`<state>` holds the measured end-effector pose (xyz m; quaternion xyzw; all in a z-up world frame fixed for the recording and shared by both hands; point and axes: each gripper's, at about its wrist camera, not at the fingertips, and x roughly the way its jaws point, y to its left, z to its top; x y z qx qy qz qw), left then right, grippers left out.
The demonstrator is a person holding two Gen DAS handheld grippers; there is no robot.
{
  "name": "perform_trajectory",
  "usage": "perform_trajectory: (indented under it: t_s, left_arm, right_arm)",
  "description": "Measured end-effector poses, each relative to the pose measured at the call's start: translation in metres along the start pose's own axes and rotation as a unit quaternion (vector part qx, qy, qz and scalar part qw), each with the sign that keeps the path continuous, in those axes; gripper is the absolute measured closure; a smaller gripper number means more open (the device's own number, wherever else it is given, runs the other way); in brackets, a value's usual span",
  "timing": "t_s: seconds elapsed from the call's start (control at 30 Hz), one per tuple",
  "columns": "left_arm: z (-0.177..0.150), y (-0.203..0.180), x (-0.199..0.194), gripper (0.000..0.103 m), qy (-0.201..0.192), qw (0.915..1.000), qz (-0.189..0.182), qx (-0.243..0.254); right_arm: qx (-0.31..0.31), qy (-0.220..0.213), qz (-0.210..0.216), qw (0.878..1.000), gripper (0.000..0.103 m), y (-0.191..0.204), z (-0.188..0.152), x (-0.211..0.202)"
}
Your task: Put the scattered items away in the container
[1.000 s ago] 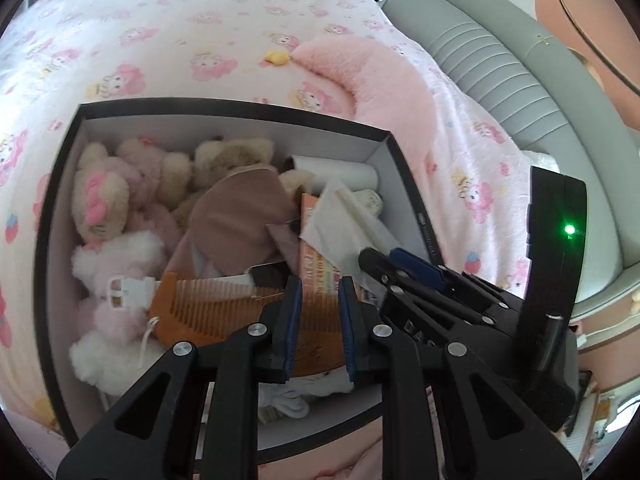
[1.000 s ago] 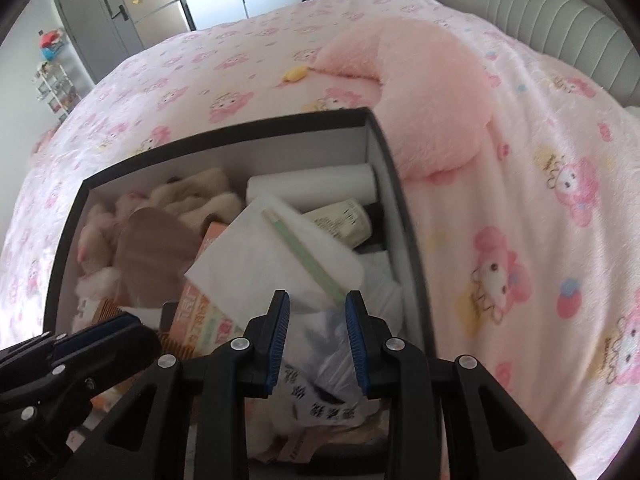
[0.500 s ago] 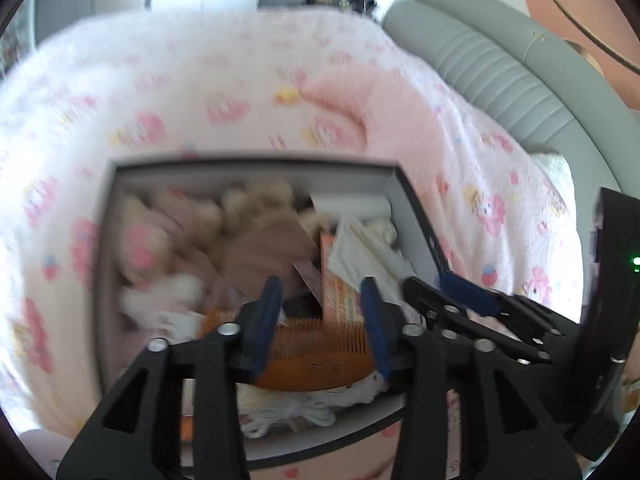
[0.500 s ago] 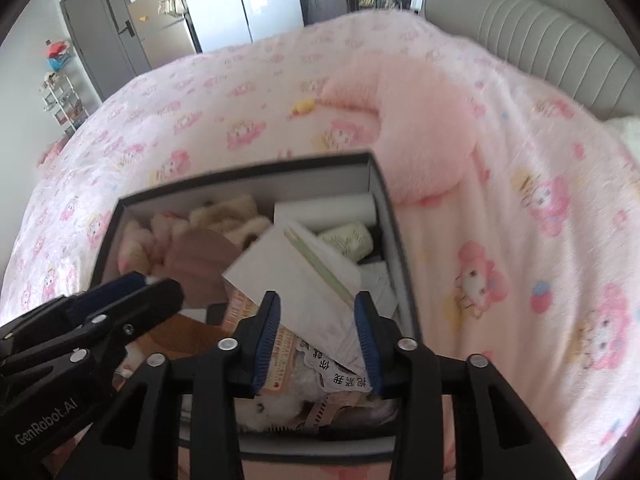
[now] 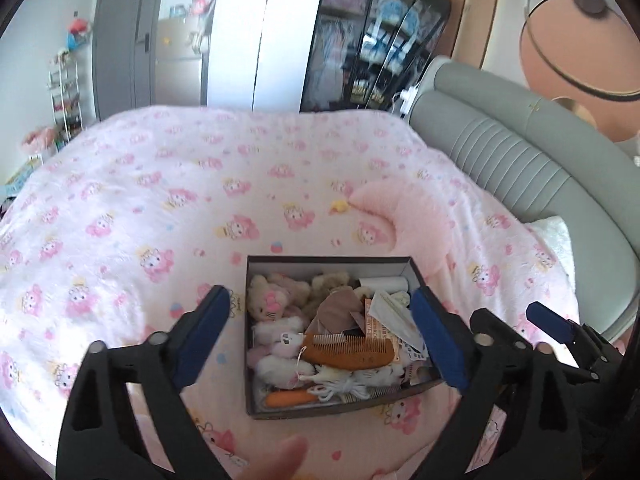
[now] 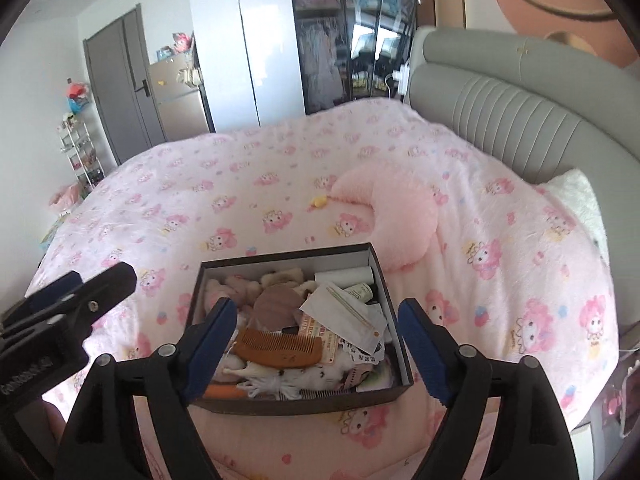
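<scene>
Left gripper (image 5: 320,336) and right gripper (image 6: 316,344): jaws opening wide, nothing between them (box (image 5: 256,360) at 12 o'clock, comb (image 5: 348,350) inside).

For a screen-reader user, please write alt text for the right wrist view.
The open right gripper hangs empty above a dark box packed with plush toys, a wooden comb and papers, on a pink cartoon-print bed; its jaws are opening.

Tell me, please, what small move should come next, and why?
Probably reach the right gripper, jaws opening and empty, toward the small yellow item left on the bedspread beside the pink pillow; the box already holds the comb and toys.
</scene>
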<state>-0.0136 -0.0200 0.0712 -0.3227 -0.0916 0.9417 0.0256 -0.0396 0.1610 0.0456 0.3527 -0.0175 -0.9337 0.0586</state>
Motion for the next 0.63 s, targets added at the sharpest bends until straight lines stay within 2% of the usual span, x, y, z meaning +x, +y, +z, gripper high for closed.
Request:
perform_trajectory:
  t_s: [0.1,0.2,0.3,0.5,0.63]
  left_arm:
    - [-0.01,0.001,-0.031,0.001,-0.021,0.9997,0.014,0.005]
    - [-0.028,-0.001,-0.054,0.001,-0.03,0.9986,0.041,0.014]
    - [-0.044,-0.003,-0.071,0.001,-0.035,0.998,0.051,0.015]
    - [-0.059,-0.006,-0.09,0.001,-0.039,0.9984,0.038,0.015]
    - [-0.066,-0.008,-0.096,0.001,-0.037,0.9984,0.038,0.021]
  right_arm:
    - [-0.003,-0.017,-0.007,1.0,0.02,0.006,-0.011,-0.025]
    - [-0.001,-0.026,-0.012,1.0,0.02,0.006,-0.027,-0.048]
    - [-0.012,-0.037,-0.015,0.999,0.02,0.007,-0.037,-0.065]
    - [-0.022,-0.065,-0.039,0.997,0.02,0.01,-0.04,-0.091]
    - [-0.027,-0.058,-0.035,0.997,0.02,0.015,-0.048,-0.095]
